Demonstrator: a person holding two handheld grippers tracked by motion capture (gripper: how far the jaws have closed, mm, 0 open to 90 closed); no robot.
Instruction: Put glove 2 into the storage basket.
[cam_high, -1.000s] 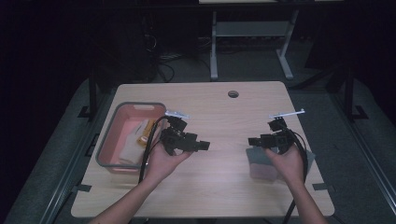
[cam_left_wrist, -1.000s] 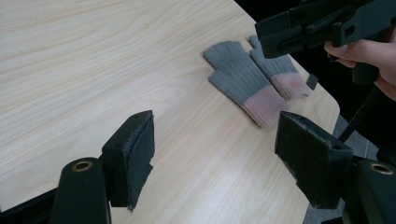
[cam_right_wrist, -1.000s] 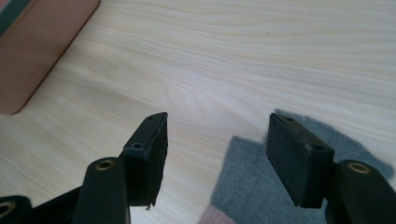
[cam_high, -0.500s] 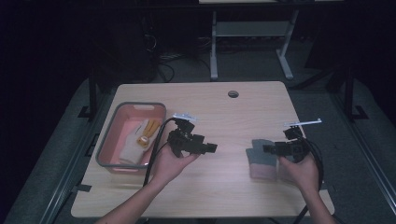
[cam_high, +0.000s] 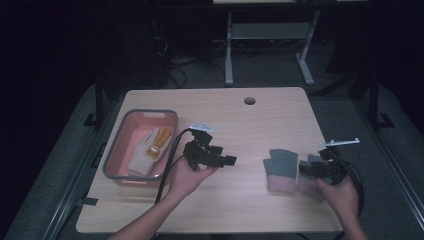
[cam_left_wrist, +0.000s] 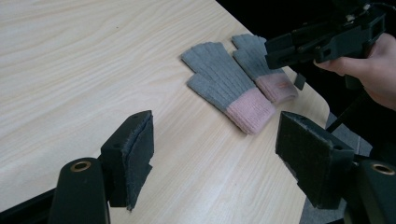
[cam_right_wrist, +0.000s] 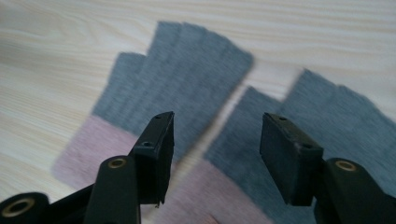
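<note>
Two grey knit gloves with pink cuffs lie side by side on the wooden table, the left glove (cam_high: 281, 170) (cam_left_wrist: 224, 86) (cam_right_wrist: 187, 74) in full sight, the right glove (cam_high: 311, 186) (cam_left_wrist: 264, 70) (cam_right_wrist: 336, 121) partly under a hand. My right gripper (cam_high: 305, 170) (cam_right_wrist: 217, 140) hovers low over the gap between them. Its jaws have just been closing but still stand apart, with no cloth pinched. My left gripper (cam_high: 227, 161) (cam_left_wrist: 219, 140) is held above the table's middle, pointing at the gloves, open and empty. The right gripper (cam_left_wrist: 280, 49) also appears in the left gripper view.
A pink bin (cam_high: 116, 150) with a grey rim stands at the table's left and holds a white and orange glove (cam_high: 150, 145). A cable hole (cam_high: 249, 101) sits near the far edge. The gloves lie close to the table's right front corner (cam_left_wrist: 322, 100).
My right gripper has moved right and toward the near edge, sinking over the gloves, so the left glove is now uncovered. Its jaws have narrowed. The left gripper has hardly moved.
</note>
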